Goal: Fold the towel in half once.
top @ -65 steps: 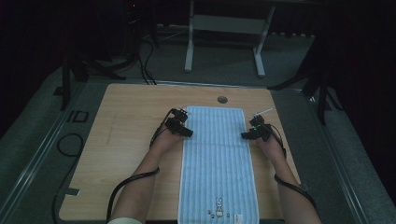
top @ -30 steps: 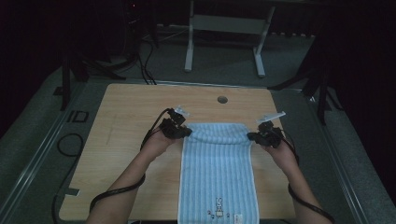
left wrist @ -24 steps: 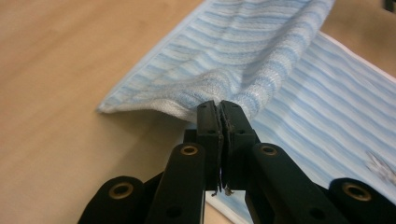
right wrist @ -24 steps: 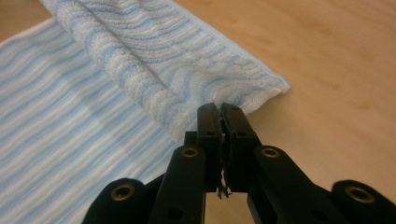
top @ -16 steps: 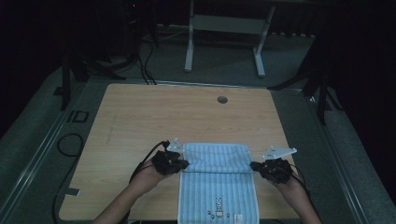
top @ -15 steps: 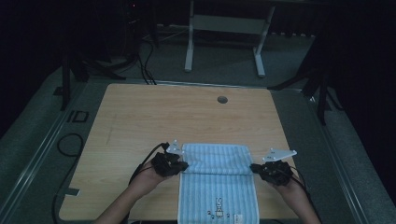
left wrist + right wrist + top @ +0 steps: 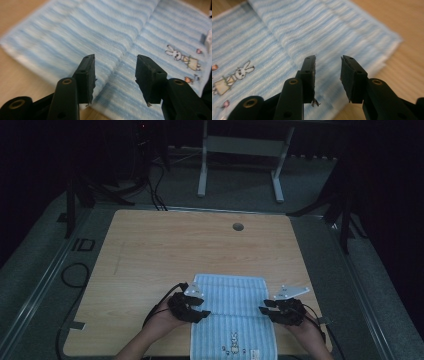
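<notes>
Now that its far half has been carried toward the person and laid over the near half, the blue striped towel [image 7: 230, 312] lies folded at the near middle of the surface [image 7: 165, 250], its folded edge running across between the two hands and its rabbit picture [image 7: 233, 340] left uncovered at the near end. Both sets of jaws have just been opening: the left gripper [image 7: 200, 309] and the right gripper [image 7: 265, 309] stand partly apart over the towel's left and right sides, with nothing pinched between them, so the cloth looks released and this fold seems done; a further fold may follow. Around the towel the pale wooden surface is bare except for a round hole [image 7: 238, 226] near its far edge. Beyond it the room is dark, with grey flooring, cables [image 7: 150, 185] and a white metal frame [image 7: 240, 160] at the far side.
</notes>
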